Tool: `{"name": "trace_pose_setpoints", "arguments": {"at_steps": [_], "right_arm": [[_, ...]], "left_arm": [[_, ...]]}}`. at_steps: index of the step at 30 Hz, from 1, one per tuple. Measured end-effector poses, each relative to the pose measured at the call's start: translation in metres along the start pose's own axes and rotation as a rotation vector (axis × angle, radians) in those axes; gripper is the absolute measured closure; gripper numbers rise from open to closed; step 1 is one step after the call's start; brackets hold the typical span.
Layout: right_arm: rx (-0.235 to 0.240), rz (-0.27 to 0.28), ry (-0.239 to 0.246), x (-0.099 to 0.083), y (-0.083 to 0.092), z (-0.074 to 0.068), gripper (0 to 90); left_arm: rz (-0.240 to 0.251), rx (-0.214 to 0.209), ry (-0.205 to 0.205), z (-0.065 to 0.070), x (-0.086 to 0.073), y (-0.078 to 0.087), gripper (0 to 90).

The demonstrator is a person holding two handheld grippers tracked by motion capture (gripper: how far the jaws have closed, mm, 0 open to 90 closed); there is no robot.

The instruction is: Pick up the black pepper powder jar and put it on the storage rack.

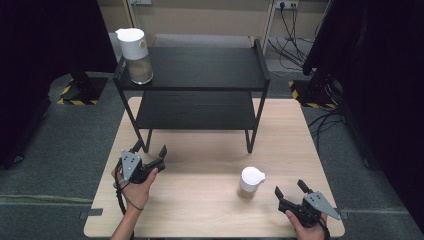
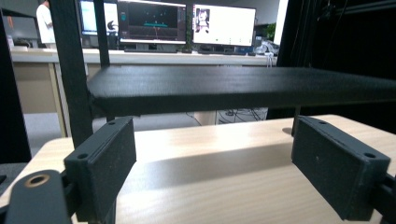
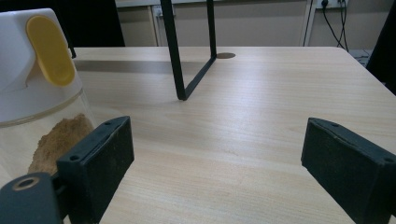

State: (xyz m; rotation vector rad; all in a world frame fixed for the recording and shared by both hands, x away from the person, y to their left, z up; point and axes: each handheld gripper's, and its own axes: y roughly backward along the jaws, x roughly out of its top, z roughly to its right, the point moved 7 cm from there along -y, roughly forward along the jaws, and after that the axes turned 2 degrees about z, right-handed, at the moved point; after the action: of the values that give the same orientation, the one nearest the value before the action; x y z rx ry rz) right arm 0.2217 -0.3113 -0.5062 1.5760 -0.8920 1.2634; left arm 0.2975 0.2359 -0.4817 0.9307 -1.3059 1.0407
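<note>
High view: jar [image 1: 250,182] near right gripper [image 1: 291,190], left gripper [image 1: 150,151] by rack [image 1: 192,87]; both jaws spread, empty. We should approach the jar level, squarely.

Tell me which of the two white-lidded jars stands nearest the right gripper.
The small jar on the table, just left of the right gripper; the tall jar stands on the rack's top shelf.

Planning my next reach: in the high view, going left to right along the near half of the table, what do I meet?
Left gripper, open and empty → small clear jar with a white lid standing on the light wooden table → right gripper, open and empty.
</note>
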Motion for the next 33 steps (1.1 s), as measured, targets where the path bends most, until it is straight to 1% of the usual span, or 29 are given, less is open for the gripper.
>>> {"name": "trace_pose_setpoints", "arguments": {"at_steps": [10, 16, 19, 22, 27, 30, 33], "right_arm": [[0.001, 0.001, -0.001, 0.0, 0.0, 0.0, 9.6], [0.002, 0.002, 0.0, 0.0, 0.0, 0.0, 9.6], [0.003, 0.002, -0.002, 0.0, 0.0, 0.0, 9.6], [0.004, 0.002, -0.003, 0.0, 0.0, 0.001, 9.6], [0.004, 0.001, -0.004, 0.0, 0.0, 0.001, 9.7], [0.002, 0.001, -0.001, 0.0, 0.0, 0.0, 9.7], [0.002, 0.0, 0.001, 0.0, 0.0, 0.0, 9.7]], "left_arm": [[-0.051, 0.012, 0.032, -0.003, -0.019, 0.002, 13.6], [-0.091, 0.011, 0.032, -0.003, -0.03, 0.0, 13.5], [-0.107, 0.009, 0.044, -0.003, -0.033, 0.0, 13.5], [-0.122, 0.011, 0.037, -0.003, -0.037, -0.002, 13.5], [-0.142, 0.008, 0.044, -0.004, -0.041, -0.002, 13.6], [-0.139, 0.005, 0.037, -0.003, -0.041, -0.002, 13.5], [-0.14, 0.004, 0.041, -0.004, -0.041, -0.002, 13.5]]}}
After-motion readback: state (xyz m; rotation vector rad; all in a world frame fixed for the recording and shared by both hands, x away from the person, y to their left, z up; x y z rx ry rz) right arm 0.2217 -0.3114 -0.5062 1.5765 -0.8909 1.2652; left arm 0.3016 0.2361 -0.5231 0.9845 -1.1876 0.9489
